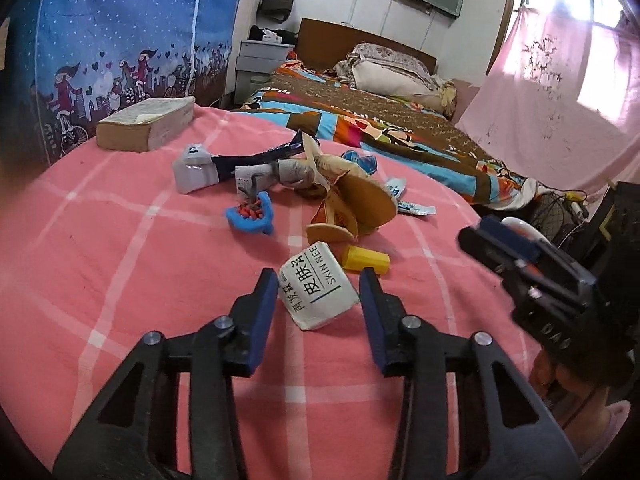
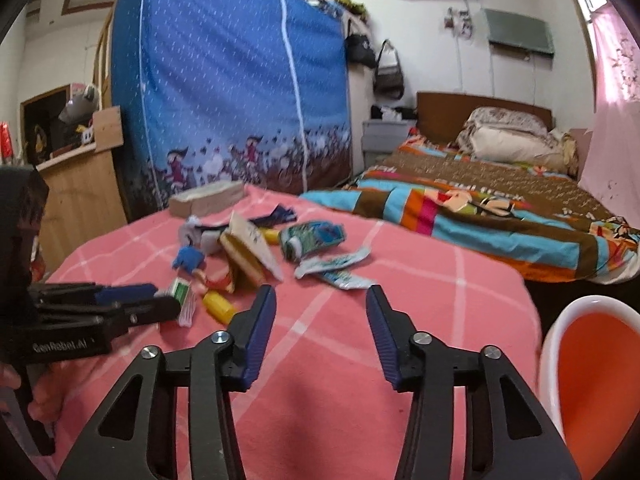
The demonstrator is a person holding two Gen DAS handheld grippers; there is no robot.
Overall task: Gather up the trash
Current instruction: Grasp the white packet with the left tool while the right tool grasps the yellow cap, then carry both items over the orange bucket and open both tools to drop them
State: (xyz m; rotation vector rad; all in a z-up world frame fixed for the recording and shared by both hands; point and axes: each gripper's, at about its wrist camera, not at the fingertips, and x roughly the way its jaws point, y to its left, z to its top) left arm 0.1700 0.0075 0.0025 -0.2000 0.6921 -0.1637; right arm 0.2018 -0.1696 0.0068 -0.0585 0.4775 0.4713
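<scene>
Left gripper [image 1: 319, 280] jaws apart, straddling white sachet [image 1: 318, 297], pads not yet pressing. Looks light, soft, crushable, so I'd pinch across its flat mid. Right gripper [image 2: 321, 300] apart, empty; foil wrappers [image 2: 332, 266] just ahead.

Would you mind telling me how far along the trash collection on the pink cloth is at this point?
Nothing looks collected yet: the orange bin shows no trash in the part visible. In hand: the left gripper straddles the white packet, pads not yet pressing; the right gripper is open over bare cloth. Left: that packet, the yellow cap, the blue holder, the brown paper bag and the torn wrappers.
</scene>
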